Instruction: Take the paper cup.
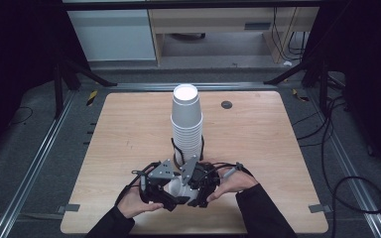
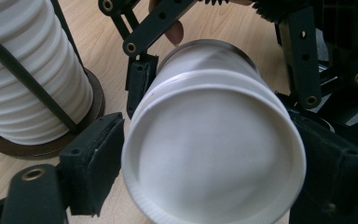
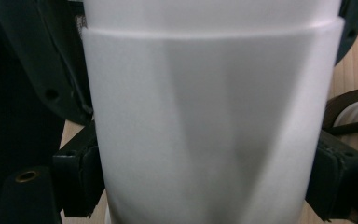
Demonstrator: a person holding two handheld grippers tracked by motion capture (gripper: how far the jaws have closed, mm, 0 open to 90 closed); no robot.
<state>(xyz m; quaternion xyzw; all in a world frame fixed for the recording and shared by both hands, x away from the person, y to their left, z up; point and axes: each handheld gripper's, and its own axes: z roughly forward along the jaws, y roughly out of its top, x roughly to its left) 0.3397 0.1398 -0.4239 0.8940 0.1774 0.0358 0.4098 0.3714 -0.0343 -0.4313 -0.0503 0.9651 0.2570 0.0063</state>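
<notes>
A: Where's the cup (image 1: 177, 187) now?

B: Just in front of the stack (image 1: 187, 130), on the person's side, lying sideways above the bench (image 1: 258, 148). It looks like 2 cups nested; a step in the wall shows in the right gripper view.

A: And the grippers?

B: The left gripper (image 1: 166, 198) is clamped on the cup near its base; its pads (image 2: 95, 163) press the wall on both sides. The right gripper (image 1: 192, 197) is clamped on the wall further along, toward the stack.

A: How will it handle?

B: Light, I'd judge, with thin walls that buckle if squeezed hard, and a smooth skin that can slip. Nested cups tend to stick.

A: Best hold?

B: Near the base or just under the rolled rim, where the wall is stiffest. Mid-wall would dent. Gentle, even pressure, each gripper on its own cup.
</notes>
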